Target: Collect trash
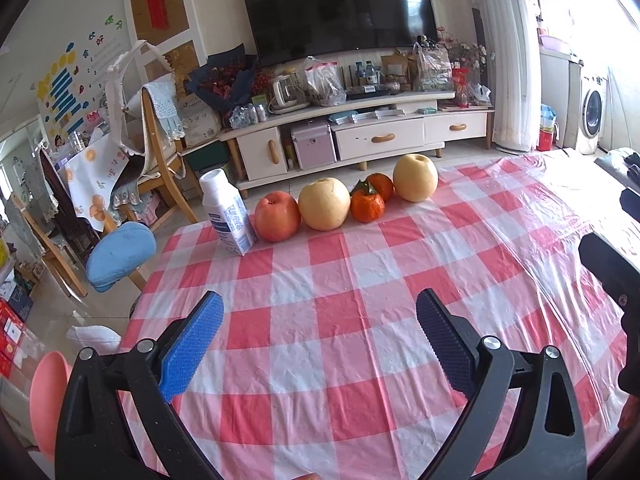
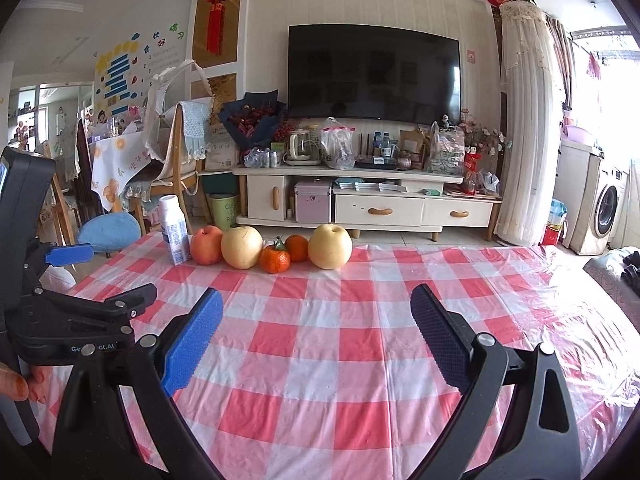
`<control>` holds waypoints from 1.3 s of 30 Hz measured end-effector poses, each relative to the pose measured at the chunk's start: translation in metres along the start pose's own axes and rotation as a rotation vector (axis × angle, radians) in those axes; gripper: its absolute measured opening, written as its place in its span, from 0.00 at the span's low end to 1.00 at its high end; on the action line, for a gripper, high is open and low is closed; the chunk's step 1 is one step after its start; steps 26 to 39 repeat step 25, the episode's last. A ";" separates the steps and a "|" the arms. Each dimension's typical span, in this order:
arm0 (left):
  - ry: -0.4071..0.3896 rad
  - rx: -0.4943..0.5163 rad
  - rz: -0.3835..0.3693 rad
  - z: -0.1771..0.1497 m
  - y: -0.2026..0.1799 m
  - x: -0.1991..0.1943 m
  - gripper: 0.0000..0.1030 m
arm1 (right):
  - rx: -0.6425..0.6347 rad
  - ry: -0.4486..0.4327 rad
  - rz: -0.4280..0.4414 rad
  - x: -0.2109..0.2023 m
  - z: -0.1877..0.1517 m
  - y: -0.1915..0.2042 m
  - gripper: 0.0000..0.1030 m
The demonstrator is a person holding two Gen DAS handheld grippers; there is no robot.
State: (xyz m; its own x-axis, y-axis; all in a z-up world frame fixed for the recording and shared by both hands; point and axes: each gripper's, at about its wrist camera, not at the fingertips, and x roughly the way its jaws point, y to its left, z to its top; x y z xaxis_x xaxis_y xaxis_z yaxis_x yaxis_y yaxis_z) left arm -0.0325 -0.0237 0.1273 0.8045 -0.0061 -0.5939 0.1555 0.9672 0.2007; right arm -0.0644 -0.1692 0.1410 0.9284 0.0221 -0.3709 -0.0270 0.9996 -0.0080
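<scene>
1. The left gripper (image 1: 320,316) hovered with fingers spread wide, grasping nothing.
2. The right gripper (image 2: 316,316) was likewise released.
3. The milk carton (image 1: 227,216) stood upright at the checked tablecloth's (image 1: 360,300) far edge (touching the red apple (image 1: 277,216)).

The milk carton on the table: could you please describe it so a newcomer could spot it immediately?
On the checked tablecloth, a row of fruit lines the far edge before the TV. At its left end, beside the red apple, stands the milk carton: the only boxy, white-and-blue item, topped by a round white cap.
</scene>
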 end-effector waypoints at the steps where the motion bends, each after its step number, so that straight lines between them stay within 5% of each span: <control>1: 0.003 0.003 -0.001 -0.001 -0.002 0.001 0.93 | 0.000 0.002 -0.001 0.000 -0.001 -0.001 0.92; 10: 0.017 0.010 -0.032 -0.006 -0.011 0.009 0.93 | -0.006 0.031 0.012 0.008 -0.006 -0.002 0.92; 15: 0.117 -0.036 -0.071 -0.018 -0.012 0.032 0.93 | 0.003 0.095 0.013 0.023 -0.012 -0.003 0.92; 25: 0.338 -0.196 -0.066 -0.055 -0.014 0.098 0.93 | 0.035 0.415 -0.057 0.093 -0.053 -0.006 0.92; 39: 0.338 -0.196 -0.066 -0.055 -0.014 0.098 0.93 | 0.035 0.415 -0.057 0.093 -0.053 -0.006 0.92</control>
